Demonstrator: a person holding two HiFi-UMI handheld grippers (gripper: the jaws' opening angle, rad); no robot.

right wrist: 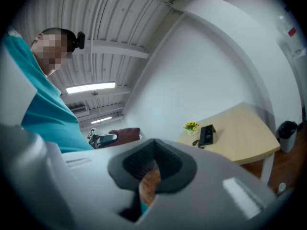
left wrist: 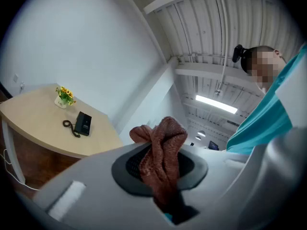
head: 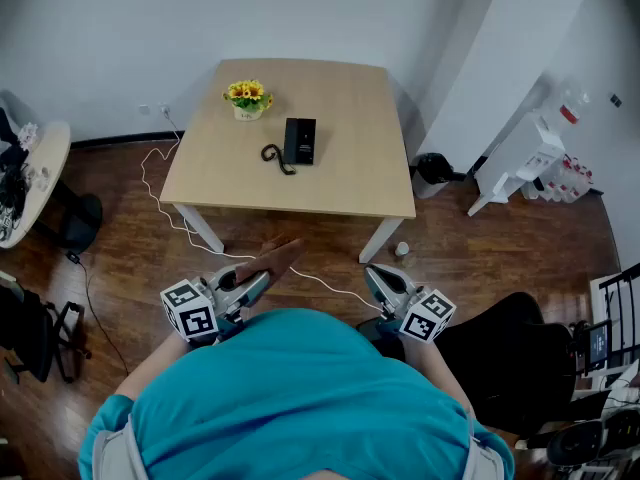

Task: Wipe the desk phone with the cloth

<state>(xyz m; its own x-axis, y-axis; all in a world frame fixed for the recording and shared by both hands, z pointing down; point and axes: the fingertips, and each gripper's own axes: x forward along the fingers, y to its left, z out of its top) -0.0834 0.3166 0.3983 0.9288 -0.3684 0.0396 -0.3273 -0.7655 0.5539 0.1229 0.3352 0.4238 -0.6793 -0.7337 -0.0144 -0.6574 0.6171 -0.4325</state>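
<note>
- The cloth [head: 277, 259] is gripped by the left gripper [head: 258, 280]: in the left gripper view the jaws are closed on the rust-brown fabric [left wrist: 163, 152], which is bunched up and stands out past the tips.
- The right gripper [head: 378, 276] is held with its jaws together and nothing is carried in it.
- Both grippers are held level, close in front of the person's body and over the wooden floor, short of the table [head: 330, 193].
- The desk phone [head: 300, 140] is found on the tabletop, roughly at its middle, with its coiled cord at its left and a small pot of yellow flowers [head: 248, 98] just beyond and to the left.
- The phone's long axis is seen to run away from the person (nearly in line with the way the grippers point).
- From the left gripper the phone lies straight ahead and slightly to the right, well apart, with the table's near edge between them; in that gripper's own view it appears far off at the left [left wrist: 83, 123].
- The left gripper is judged somewhat the nearer, so a forward reach over the table edge is called for before any wiping can be started.
</note>
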